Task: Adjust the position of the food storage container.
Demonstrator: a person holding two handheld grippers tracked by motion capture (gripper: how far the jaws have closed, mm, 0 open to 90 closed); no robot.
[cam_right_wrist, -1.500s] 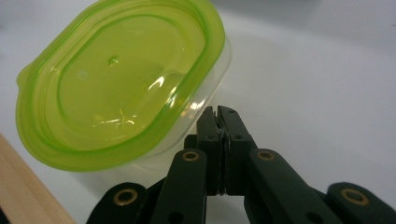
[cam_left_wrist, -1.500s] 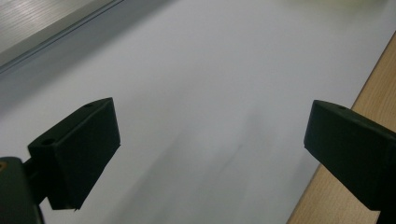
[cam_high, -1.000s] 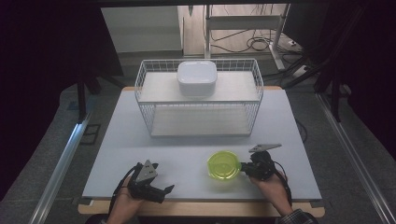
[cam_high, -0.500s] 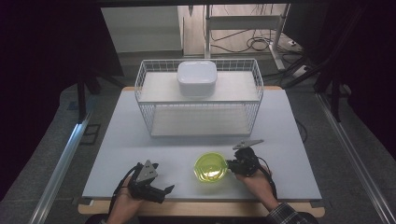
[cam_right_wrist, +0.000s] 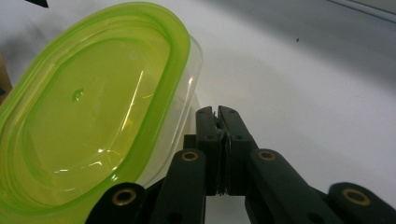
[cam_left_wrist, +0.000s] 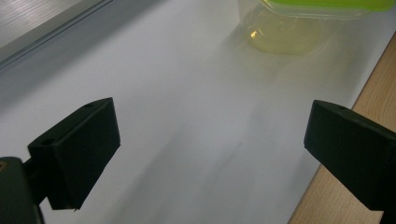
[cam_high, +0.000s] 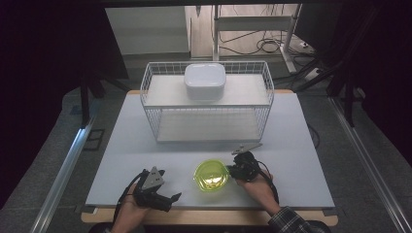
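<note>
Left gripper (cam_high: 171,198) is held open over bare table (cam_high: 121,145), nothing between the jaws. The tub (cam_high: 212,174), green-lidded, is seen at the table's near edge, between the grippers. Right gripper (cam_high: 232,171), jaws shut and empty, is pressed against the tub's side. Risk: with no grip, the tub may be tipped or slid off the edge.

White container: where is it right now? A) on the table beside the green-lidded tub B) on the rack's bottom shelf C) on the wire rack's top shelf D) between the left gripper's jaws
C. In the high view the white container sits on the top shelf of the wire rack, toward the back.
</note>
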